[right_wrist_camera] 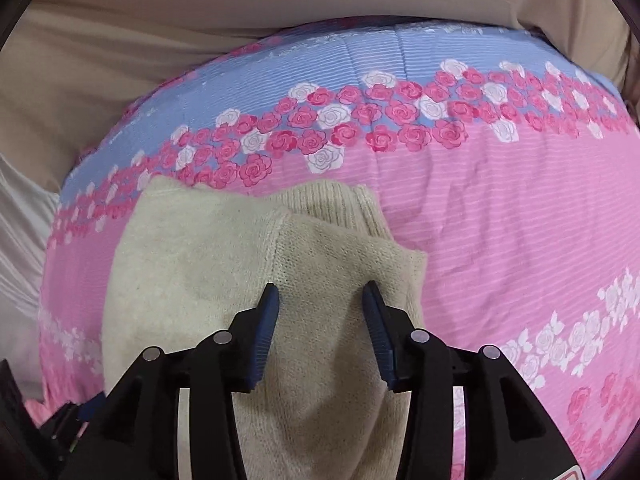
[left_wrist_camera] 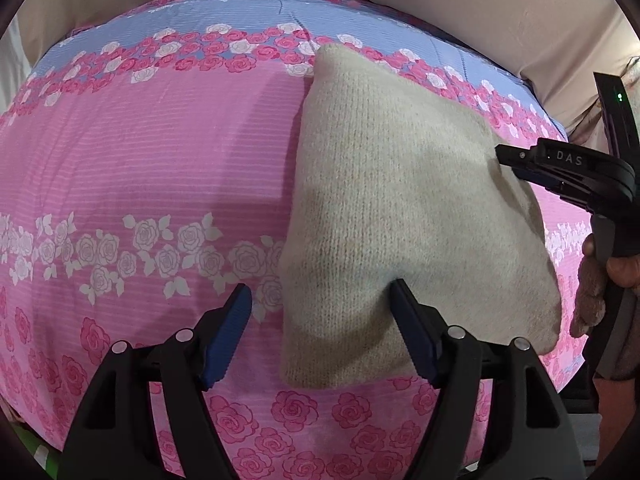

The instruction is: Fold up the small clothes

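A cream knitted garment (left_wrist_camera: 392, 216) is seen lying folded on a pink and blue bedsheet (left_wrist_camera: 160, 152) printed with roses. In the right wrist view, a ribbed edge of the garment (right_wrist_camera: 280, 264) is shown at the far side, with one layer laid over another.

The left tool (left_wrist_camera: 320, 312) is held wide. Its right finger (left_wrist_camera: 412, 332) is pressed on the near part of the garment, while its left finger (left_wrist_camera: 228, 332) is placed over the bare sheet, just beside the garment's edge. Nothing is gripped by it.

The right tool (right_wrist_camera: 320, 304) is held half open above the garment, and the knit is seen between the blue pads (right_wrist_camera: 264, 328), but it is not pinched. In the left wrist view, the right tool (left_wrist_camera: 520, 164) is seen over the garment's right side, with part of a hand (left_wrist_camera: 616, 268) behind it.

A beige cloth (right_wrist_camera: 120, 40) is seen beyond the sheet.
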Tool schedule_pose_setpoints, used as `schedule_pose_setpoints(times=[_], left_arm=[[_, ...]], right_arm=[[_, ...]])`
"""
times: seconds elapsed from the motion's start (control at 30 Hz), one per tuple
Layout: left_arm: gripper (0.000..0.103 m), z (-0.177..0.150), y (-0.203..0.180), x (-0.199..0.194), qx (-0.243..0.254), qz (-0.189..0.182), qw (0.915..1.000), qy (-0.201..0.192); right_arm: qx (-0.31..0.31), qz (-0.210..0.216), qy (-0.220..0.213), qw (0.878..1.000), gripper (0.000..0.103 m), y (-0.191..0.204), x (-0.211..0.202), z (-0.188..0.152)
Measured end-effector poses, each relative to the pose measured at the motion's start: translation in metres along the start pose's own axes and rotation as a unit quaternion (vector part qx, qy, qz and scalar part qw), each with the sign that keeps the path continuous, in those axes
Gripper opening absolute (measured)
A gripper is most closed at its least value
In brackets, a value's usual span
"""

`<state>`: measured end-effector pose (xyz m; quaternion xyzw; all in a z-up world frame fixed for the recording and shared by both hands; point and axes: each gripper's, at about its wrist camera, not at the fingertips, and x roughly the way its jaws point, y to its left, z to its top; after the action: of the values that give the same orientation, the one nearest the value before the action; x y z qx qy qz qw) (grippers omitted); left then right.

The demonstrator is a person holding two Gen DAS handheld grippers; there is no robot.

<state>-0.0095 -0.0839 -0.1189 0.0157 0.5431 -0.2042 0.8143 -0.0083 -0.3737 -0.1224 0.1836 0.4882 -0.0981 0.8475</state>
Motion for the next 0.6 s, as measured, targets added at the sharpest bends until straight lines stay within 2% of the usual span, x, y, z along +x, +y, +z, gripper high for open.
schedule_pose_setpoints(times=[0.03, 0.1, 0.17, 0.23, 0.37, 0.4, 0.43, 0.47, 0.6], left_arm=[[0.070, 0.000, 0.001, 0.000, -0.002, 0.000, 1.0000, 0.000], [0.070, -0.002, 0.002, -0.001, -0.002, -0.002, 1.0000, -0.002], [0.069, -0.003, 0.001, -0.012, 0.004, -0.016, 0.9996, -0.024], [0.070, -0.003, -0.004, -0.030, 0.021, -0.031, 0.9974, -0.061], [0.070, 0.001, -0.009, -0.036, 0.031, -0.051, 0.9960, -0.067], [0.070, 0.001, -0.011, -0.034, 0.032, -0.052, 0.9962, -0.063], [0.070, 0.002, -0.013, -0.032, 0.032, -0.052, 0.9965, -0.058], [0.070, 0.002, -0.014, -0.031, 0.032, -0.052, 0.9966, -0.056], [0.070, 0.003, -0.015, -0.036, 0.033, -0.057, 0.9958, -0.064]], right_arm=[[0.001, 0.002, -0.008, 1.000, 0.044, 0.000, -0.005, 0.000], [0.017, 0.014, -0.024, 0.999, 0.051, -0.006, -0.016, -0.001], [0.035, 0.021, -0.030, 0.999, 0.056, -0.016, -0.023, -0.003], [0.049, 0.040, -0.022, 0.998, 0.057, -0.026, -0.023, -0.005], [0.071, 0.065, 0.013, 0.995, 0.059, -0.034, -0.002, -0.004], [0.068, 0.080, 0.023, 0.994, 0.055, -0.030, 0.004, -0.003], [0.059, 0.086, 0.025, 0.994, 0.026, -0.024, 0.005, 0.000], [0.049, 0.100, 0.019, 0.994, 0.015, -0.016, -0.002, 0.004], [0.017, 0.164, -0.070, 0.984, 0.010, 0.006, -0.072, 0.029]])
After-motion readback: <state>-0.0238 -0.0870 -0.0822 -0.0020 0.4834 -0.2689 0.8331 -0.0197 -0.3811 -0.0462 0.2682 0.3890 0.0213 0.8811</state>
